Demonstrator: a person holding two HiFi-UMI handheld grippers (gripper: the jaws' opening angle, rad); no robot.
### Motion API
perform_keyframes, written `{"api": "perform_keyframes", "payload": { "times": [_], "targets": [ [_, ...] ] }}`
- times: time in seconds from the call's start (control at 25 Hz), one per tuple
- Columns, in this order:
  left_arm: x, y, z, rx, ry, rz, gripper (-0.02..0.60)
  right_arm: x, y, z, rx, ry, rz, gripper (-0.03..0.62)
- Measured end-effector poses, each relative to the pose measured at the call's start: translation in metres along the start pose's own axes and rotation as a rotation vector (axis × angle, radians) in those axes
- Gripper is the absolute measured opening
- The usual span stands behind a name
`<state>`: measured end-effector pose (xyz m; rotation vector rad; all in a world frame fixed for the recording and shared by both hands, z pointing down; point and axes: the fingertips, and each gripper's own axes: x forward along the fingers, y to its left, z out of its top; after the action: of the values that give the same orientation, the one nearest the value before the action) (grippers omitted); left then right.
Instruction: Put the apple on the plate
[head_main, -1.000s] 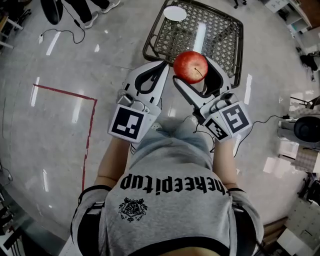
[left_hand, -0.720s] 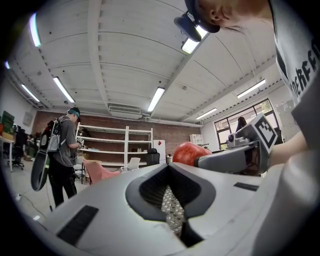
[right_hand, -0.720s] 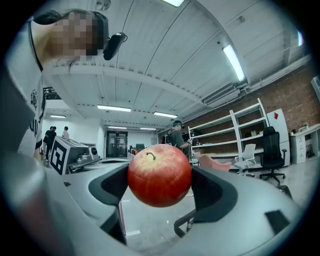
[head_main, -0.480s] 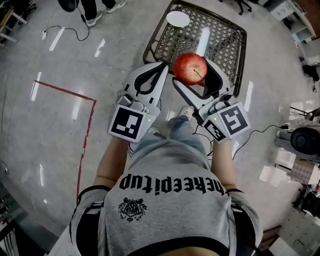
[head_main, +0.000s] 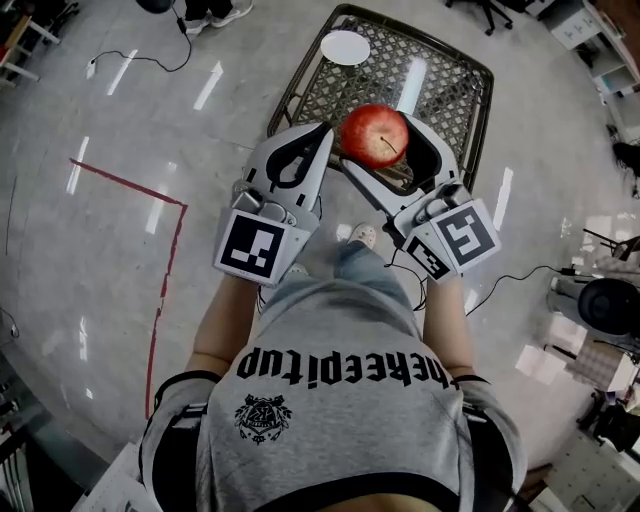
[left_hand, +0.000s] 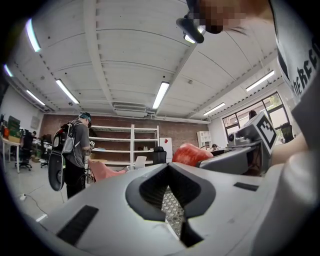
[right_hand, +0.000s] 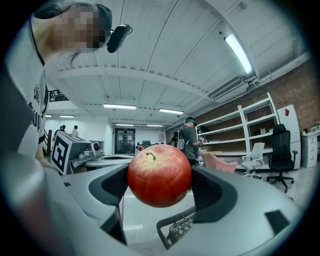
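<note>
1. The apple (head_main: 376, 135) is pinched between the two fingers (right_hand: 235, 200) of my right gripper (head_main: 380, 150). It sits snug in their curved hollows with the stem on top.
2. I reckon this is the carry step. The white plate (head_main: 346, 47) is well past the fingertips and a bit to their left, on the far corner of the black wire mesh rack (head_main: 440, 90). To do it well I'd keep the squeeze steady and hold the fingers level. I'd only let go once the apple's underside is touching the plate. It's round, so dropped from any height it would probably roll off.
3. Looks-wise, it's glossy red with yellowish flecks up by the short curved stem. I can't spot any bruises.
4. My left gripper (head_main: 300, 150) has its fingers pressed together on nothing. It's just beside the right gripper's near finger, so I'd keep it out of the way.
</note>
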<state>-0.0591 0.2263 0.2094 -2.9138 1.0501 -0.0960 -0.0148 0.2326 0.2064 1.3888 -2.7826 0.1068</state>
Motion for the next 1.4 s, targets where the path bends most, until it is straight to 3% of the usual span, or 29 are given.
{"api": "perform_keyframes", "payload": {
  "times": [0.72,1.4],
  "targets": [
    [0.110,-0.011,0.002,-0.004,0.021,0.078,0.011,-0.002,-0.116,0.001,0.016,-0.001,0.072,0.388],
    [0.164,-0.035,-0.005,-0.013,0.032,0.151,0.011,-0.018,-0.171,-0.008,0.029,-0.012,0.151,0.387]
  ]
}}
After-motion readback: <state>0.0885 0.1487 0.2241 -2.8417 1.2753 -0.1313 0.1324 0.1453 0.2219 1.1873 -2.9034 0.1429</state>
